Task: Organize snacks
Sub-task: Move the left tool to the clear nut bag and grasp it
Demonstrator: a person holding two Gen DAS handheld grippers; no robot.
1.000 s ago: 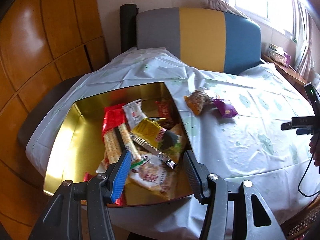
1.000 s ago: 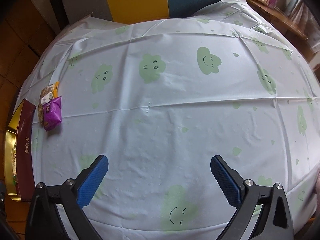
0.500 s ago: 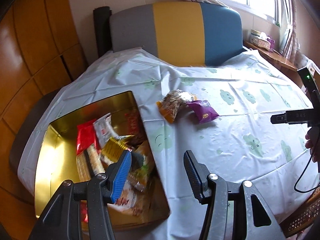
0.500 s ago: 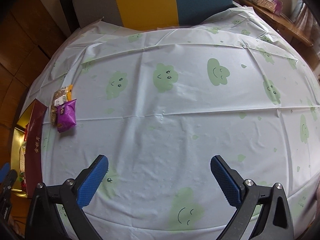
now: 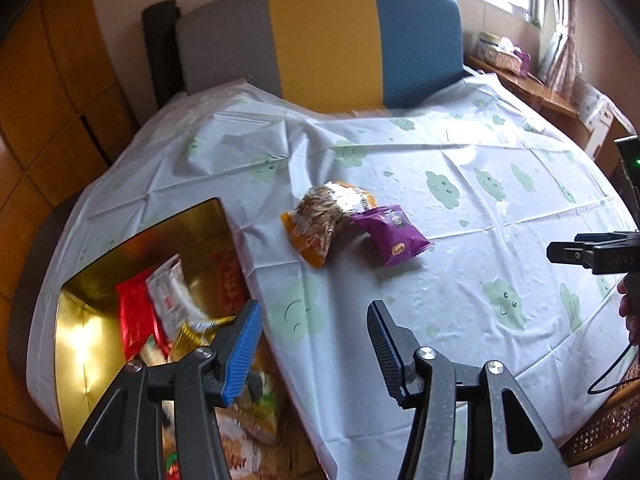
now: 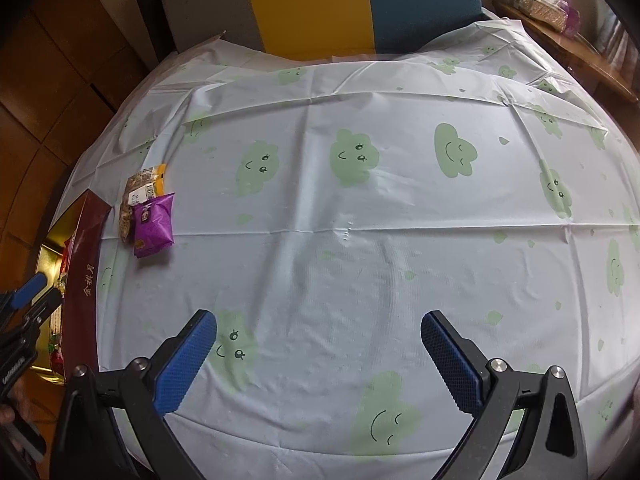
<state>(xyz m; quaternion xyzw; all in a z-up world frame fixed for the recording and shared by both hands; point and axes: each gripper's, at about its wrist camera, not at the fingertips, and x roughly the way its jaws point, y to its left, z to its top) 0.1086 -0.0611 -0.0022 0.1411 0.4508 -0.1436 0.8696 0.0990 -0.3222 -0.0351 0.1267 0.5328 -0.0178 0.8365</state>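
Left tongs point(image 5: 312, 344) have swung rightward since the earlier frame: gold tin point(image 5: 70, 332) now sits at their lower left, no longer straight ahead. Jaws apart, holding nothing. Ahead of them, slightly right, two loose snacks lie touching on the bench point(image 5: 460, 184): seed packet point(image 5: 320, 222) and purple packet point(image 5: 390, 234), the purple overlapping the seed packet's right edge. Tin holds mixed wrappers, blurred. Right tongs point(image 6: 320, 354) hover above bare cloth, jaws wide apart, empty; both packets lie far to their left, just beside the tin's maroon wall point(image 6: 86, 256).
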